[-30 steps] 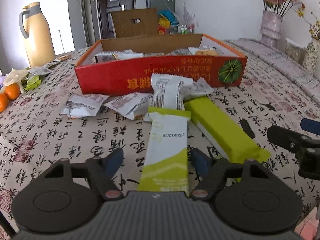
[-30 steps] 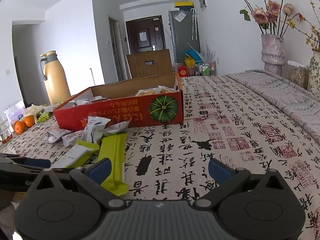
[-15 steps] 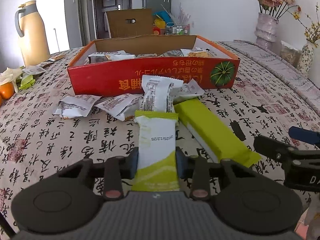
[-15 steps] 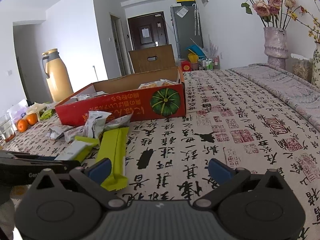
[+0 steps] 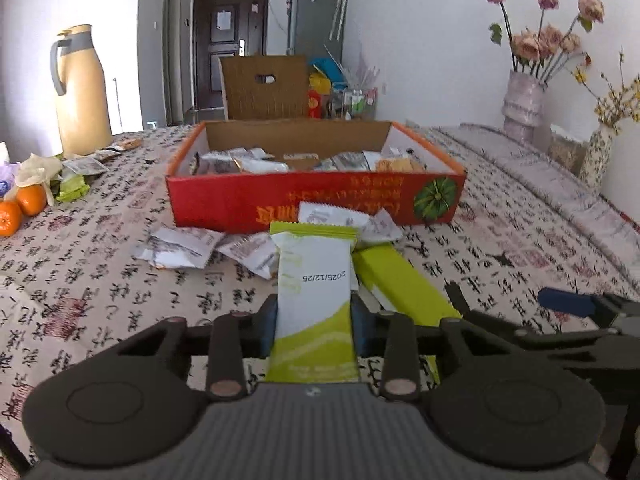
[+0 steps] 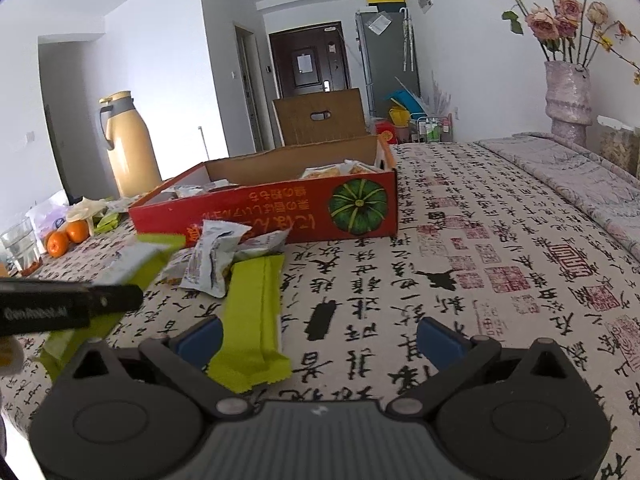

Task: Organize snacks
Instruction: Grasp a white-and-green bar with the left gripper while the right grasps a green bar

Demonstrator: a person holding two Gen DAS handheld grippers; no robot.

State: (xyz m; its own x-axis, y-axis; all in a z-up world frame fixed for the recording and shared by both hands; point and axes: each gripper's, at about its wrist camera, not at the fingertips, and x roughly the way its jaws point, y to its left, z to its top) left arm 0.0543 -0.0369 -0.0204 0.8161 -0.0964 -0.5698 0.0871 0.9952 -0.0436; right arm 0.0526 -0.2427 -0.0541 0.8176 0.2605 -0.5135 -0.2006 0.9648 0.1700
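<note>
My left gripper (image 5: pixel 314 326) is shut on a white-and-green snack packet (image 5: pixel 314 296), held a little above the tablecloth and pointing at the red cardboard box (image 5: pixel 316 200) that holds several snacks. A long green snack bar (image 5: pixel 400 284) lies on the cloth just right of the held packet. Small white packets (image 5: pixel 184 246) lie scattered in front of the box. In the right wrist view my right gripper (image 6: pixel 320 338) stands open over the cloth, the green bar (image 6: pixel 252 316) by its left finger. The held packet (image 6: pixel 136 260) shows blurred at the left.
A yellow thermos (image 5: pixel 82 92) and oranges (image 5: pixel 20 208) sit at the far left among more wrappers (image 5: pixel 86 166). Flower vases (image 5: pixel 522 104) stand at the back right. An open cardboard flap (image 5: pixel 264 88) rises behind the box.
My left gripper closed on the white-and-green packet, then lifted it off the cloth and tipped upward toward the box. The right gripper stayed open and nearly still.
</note>
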